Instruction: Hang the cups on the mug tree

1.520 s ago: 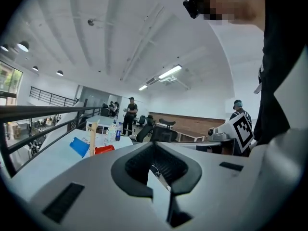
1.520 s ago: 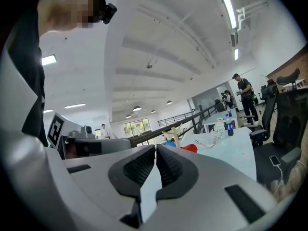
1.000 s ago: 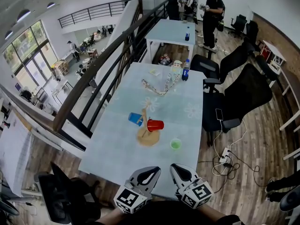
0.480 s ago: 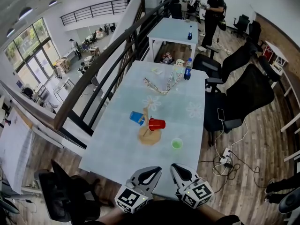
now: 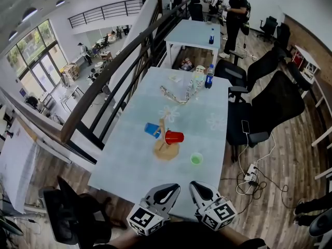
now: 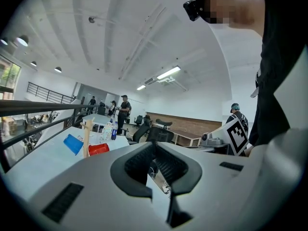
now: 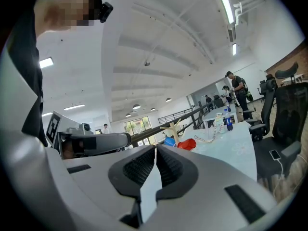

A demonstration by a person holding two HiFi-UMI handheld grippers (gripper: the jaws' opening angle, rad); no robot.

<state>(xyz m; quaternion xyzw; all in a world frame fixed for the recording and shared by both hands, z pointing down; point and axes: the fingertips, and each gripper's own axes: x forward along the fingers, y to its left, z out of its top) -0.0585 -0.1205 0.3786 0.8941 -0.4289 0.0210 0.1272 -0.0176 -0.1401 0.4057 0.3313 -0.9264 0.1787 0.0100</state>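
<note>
Left gripper: jaws closed pad to pad, nothing between them. Right gripper: jaws closed in the same way, also empty. Both grippers sit side by side at the near edge of the counter, well short of the mug tree, and point roughly level toward it.

Change over the last second: none that matters. Neither gripper shifts and neither set of jaws opens. Only the head view drifts slightly. All cups keep their places.

Cup positions relative to the mug tree:
- blue cup: at the left side of the trunk, tilted, apparently hung on a branch
- red cup: at the right side of the trunk, lying sideways, apparently hung on a branch
- green cup: upright on the counter, near the base on its right and toward the grippers, not hung

Judgement: the task is in a pause with one cup outstanding. The green cup lies on the right gripper's side, and those jaws must open before any approach
</note>
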